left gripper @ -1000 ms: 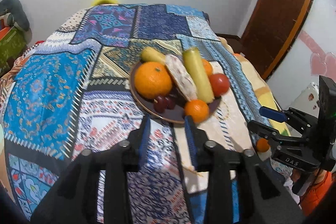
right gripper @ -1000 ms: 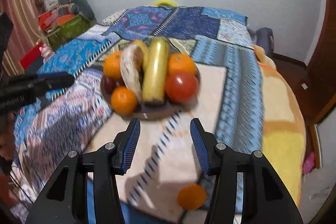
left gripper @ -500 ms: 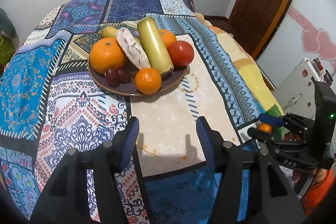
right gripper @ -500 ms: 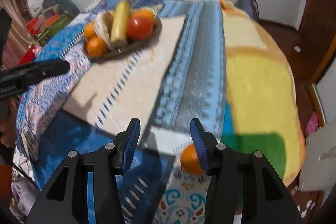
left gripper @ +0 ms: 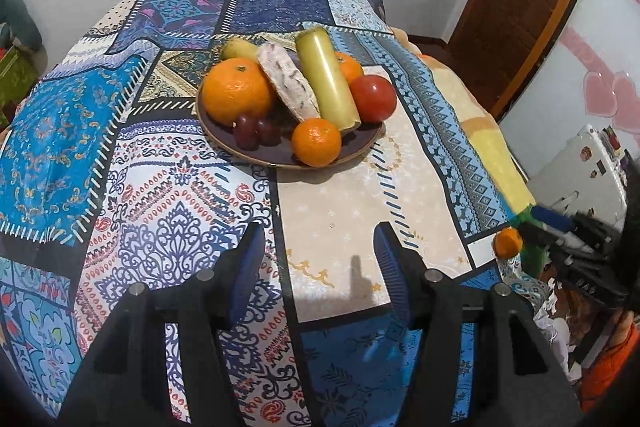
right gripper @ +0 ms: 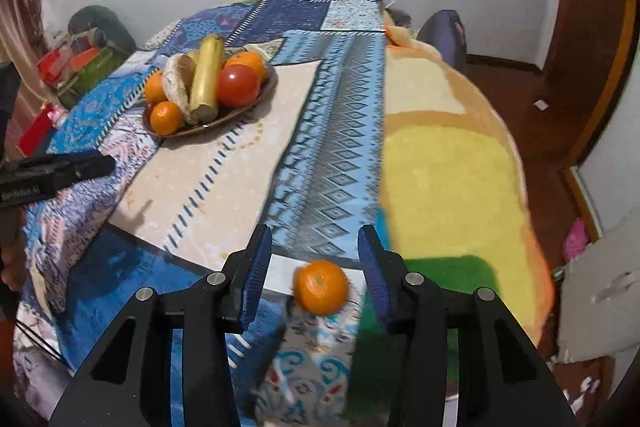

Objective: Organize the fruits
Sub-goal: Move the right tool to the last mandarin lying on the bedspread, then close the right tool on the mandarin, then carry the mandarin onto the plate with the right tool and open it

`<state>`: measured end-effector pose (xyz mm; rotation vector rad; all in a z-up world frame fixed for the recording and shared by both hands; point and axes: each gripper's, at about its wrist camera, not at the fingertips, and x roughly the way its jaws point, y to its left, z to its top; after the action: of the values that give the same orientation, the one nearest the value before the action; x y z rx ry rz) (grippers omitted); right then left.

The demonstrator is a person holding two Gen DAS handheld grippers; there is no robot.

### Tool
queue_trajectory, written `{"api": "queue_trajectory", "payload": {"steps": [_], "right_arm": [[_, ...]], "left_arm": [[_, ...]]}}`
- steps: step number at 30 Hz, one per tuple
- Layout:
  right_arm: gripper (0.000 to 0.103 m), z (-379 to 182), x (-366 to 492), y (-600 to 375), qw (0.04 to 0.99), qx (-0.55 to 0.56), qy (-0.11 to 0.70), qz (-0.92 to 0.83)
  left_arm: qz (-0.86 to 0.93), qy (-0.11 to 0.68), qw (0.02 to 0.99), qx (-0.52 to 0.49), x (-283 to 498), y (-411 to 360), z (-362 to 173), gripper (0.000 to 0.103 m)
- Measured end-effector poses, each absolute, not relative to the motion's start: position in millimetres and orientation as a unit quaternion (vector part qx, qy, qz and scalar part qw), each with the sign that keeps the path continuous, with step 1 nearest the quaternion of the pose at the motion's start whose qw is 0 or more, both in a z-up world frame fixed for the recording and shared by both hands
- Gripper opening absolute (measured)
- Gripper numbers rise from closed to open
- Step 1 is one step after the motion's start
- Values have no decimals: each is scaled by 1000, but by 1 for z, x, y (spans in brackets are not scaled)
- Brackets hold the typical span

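A dark plate on the patterned bedspread holds a large orange, a small orange, a red tomato, a banana, grapes and other fruit. The plate also shows in the right wrist view. A loose small orange lies at the bed's near edge, between the open jaws of my right gripper, untouched. It shows in the left wrist view too. My left gripper is open and empty, short of the plate.
The bedspread drops off at the near and right edges. A wooden door stands at the right. A white cabinet is beside the bed. Boxes and bags lie on the floor at the left.
My right gripper has moved so the loose orange now sits between its open fingers. My left gripper has drawn a little nearer the plate.
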<state>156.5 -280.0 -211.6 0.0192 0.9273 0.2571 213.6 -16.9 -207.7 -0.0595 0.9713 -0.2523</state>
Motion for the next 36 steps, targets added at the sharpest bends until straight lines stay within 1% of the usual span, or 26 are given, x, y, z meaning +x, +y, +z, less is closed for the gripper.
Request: {"api": "queue_trajectory", "payload": {"steps": [3, 6, 7, 8, 11, 17, 27, 30, 36], "right_arm": [[41, -228, 160, -283, 873, 15, 474, 114], [41, -240, 161, -284, 857, 49, 493, 142], [40, -242, 161, -282, 857, 47, 494, 142], [32, -242, 161, -280, 856, 41, 495, 142], [31, -240, 162, -274, 856, 33, 495, 146], [31, -221, 178, -251, 864, 21, 471, 178], [31, -184, 231, -142, 873, -48, 397, 278], [31, -182, 246, -111, 872, -60, 383, 301], [32, -194, 266, -87, 866, -75, 389, 306]], "left_arm": [[-117, 463, 878, -35, 213, -12, -206, 56], [-111, 464, 878, -36, 213, -7, -208, 56], [-109, 465, 878, -36, 213, -5, -208, 56], [-107, 465, 878, -37, 213, -4, -208, 56], [-99, 462, 880, -41, 214, 3, -209, 56], [-83, 457, 885, -47, 223, 22, -208, 56], [-64, 442, 892, -70, 251, 58, -206, 56], [-61, 445, 891, -74, 260, 65, -212, 56], [-68, 461, 882, -77, 275, 70, -232, 56]]}}
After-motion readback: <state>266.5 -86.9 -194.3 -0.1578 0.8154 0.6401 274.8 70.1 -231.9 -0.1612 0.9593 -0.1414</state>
